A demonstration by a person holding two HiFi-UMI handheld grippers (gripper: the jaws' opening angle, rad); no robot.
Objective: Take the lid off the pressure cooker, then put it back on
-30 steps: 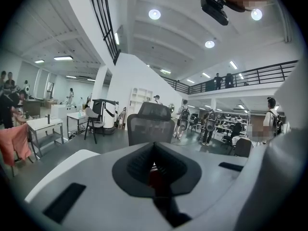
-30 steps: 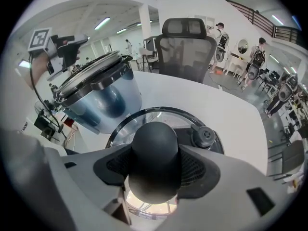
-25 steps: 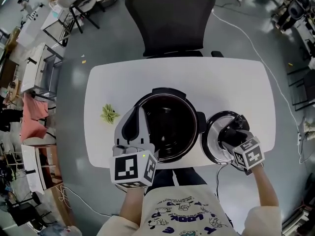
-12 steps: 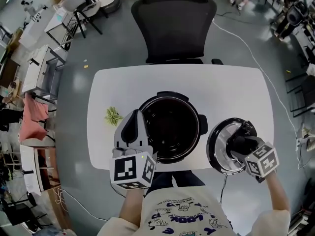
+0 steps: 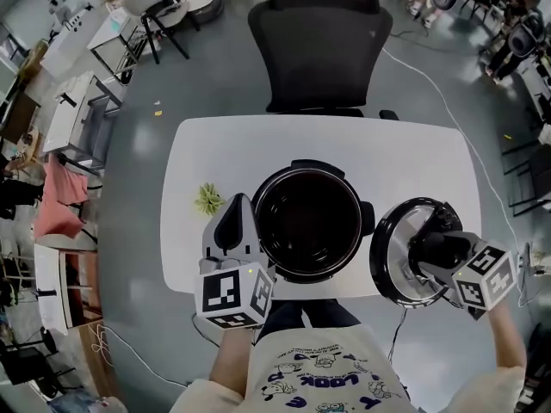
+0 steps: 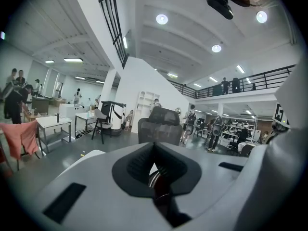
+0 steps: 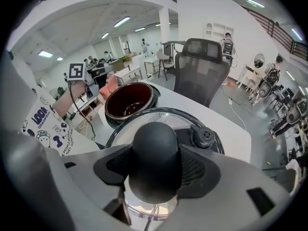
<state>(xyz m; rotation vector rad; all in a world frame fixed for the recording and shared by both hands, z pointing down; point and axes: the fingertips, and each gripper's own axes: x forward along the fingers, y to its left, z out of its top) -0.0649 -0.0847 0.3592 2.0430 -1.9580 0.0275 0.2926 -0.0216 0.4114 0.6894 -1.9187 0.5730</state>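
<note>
From the head view, the pressure cooker point(image 5: 307, 169) stands open near the middle of the white bench point(image 5: 413, 153), close to its front edge, with its dark round mouth facing straight up. The left tool point(image 5: 234, 218) sits against the cooker's left side. The lid point(image 5: 394, 261) is off the pot and apart from it, held at the bench's right front corner and reaching out past the front edge. It is tilted, so its shiny top face turns up and toward the right edge, and its oval outline runs long from front to back. The right tool point(image 5: 428, 249) clamps the lid's black knob. I cannot tell whether the lid's rim touches the bench. A small green plant-like thing point(image 5: 208, 200) lies near the left edge, and a black office chair point(image 5: 323, 41) stands behind the back edge. In the left gripper view, the left tool point(image 6: 154, 177) has its jaws drawn close on a dark part of the cooker's side, with a metal rim showing just past the pads. In the right gripper view, the right tool point(image 7: 155, 170) has both jaws pressed on the round knob point(image 7: 155, 153), and the lid point(image 7: 144, 115) spreads beyond it. A small valve point(image 7: 202, 137) sits right of the knob, and the open cooker point(image 7: 129, 99) stands farther off to the left.
</note>
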